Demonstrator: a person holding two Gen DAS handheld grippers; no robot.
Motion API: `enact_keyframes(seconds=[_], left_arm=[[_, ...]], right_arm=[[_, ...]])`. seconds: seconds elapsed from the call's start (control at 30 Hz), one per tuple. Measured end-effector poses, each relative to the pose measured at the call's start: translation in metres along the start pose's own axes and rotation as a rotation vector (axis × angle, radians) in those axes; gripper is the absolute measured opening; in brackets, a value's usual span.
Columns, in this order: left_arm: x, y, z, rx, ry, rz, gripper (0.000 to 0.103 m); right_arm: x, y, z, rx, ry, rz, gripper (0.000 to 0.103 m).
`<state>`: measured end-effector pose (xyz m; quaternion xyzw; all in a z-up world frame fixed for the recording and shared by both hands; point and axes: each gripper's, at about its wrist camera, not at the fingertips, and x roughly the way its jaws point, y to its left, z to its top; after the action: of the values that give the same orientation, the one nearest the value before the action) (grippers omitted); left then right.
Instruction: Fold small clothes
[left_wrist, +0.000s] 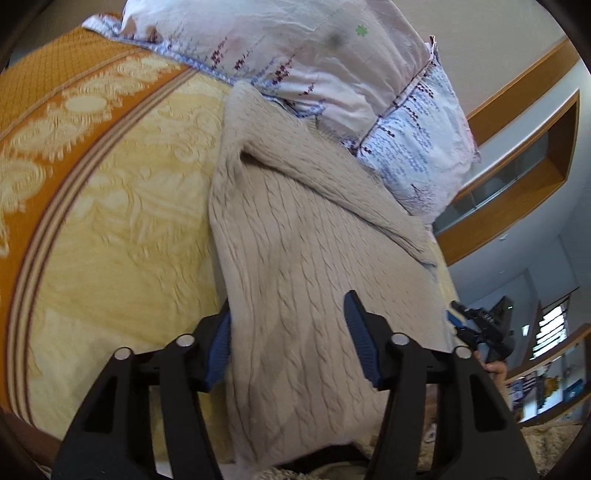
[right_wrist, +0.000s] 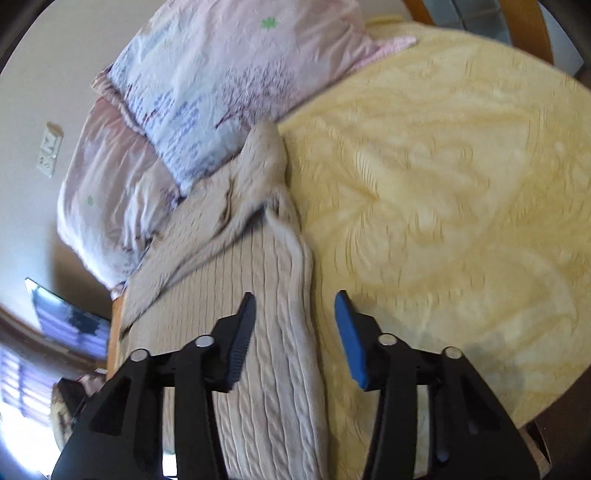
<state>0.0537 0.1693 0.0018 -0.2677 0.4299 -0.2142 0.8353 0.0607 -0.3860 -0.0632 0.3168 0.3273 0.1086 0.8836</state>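
A beige cable-knit sweater (left_wrist: 295, 229) lies on a yellow bedspread (left_wrist: 129, 221), its top end against the pillows. My left gripper (left_wrist: 288, 317) is low over the sweater's near left part. Its jaws stand apart, the left fingertip (left_wrist: 221, 332) half hidden at the sweater's left edge and the other resting on the knit. In the right wrist view, a sleeve lies folded across the sweater (right_wrist: 221, 258). My right gripper (right_wrist: 295, 310) stands open astride the garment's right edge. That gripper (left_wrist: 476, 325) also shows in the left wrist view, held by a hand (left_wrist: 495, 369).
Two floral pillows (left_wrist: 295, 48) (right_wrist: 229, 74) lie at the head of the bed. An orange patterned border (left_wrist: 55, 92) runs along the bedspread's left side. A wooden wall shelf (left_wrist: 535, 147) is beyond the bed. Wide yellow bedspread (right_wrist: 443, 184) stretches right of the sweater.
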Motion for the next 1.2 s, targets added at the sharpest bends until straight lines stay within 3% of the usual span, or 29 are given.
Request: enact_keyframes(seconds=[0.17, 0.37, 0.5, 0.63, 0.77, 1.03, 1.07, 1.1, 1.2], left_arm=[[-0.006, -0.001, -0.02, -0.018, 0.022, -0.069, 0.038], [-0.02, 0.003, -0.043, -0.032, 0.012, -0.17, 0.037], [-0.029, 0.007, -0.065, -0.025, 0.024, -0.248, 0.037], [-0.032, 0.008, -0.083, -0.008, 0.043, -0.265, 0.037], [-0.025, 0.008, -0.096, 0.02, 0.083, -0.217, 0.037], [-0.003, 0.013, -0.101, 0.004, 0.121, -0.178, 0.037], [-0.002, 0.012, -0.101, 0.003, 0.125, -0.183, 0.034], [-0.003, 0.012, -0.1, 0.006, 0.128, -0.19, 0.025], [-0.006, 0.009, -0.099, 0.023, 0.13, -0.209, 0.012]], right_arm=[[-0.003, -0.002, -0.023, -0.017, 0.08, 0.126, 0.03], [-0.019, -0.008, -0.056, -0.04, 0.138, 0.283, 0.028], [-0.029, -0.014, -0.076, -0.086, 0.167, 0.324, 0.028], [-0.026, -0.022, -0.093, -0.11, 0.23, 0.33, 0.028], [-0.007, -0.027, -0.103, -0.102, 0.269, 0.295, 0.028], [0.002, -0.03, -0.11, -0.108, 0.274, 0.339, 0.028], [0.001, -0.026, -0.113, -0.131, 0.278, 0.35, 0.026], [-0.002, -0.024, -0.115, -0.155, 0.28, 0.361, 0.013], [-0.011, -0.011, -0.116, -0.221, 0.26, 0.392, 0.009]])
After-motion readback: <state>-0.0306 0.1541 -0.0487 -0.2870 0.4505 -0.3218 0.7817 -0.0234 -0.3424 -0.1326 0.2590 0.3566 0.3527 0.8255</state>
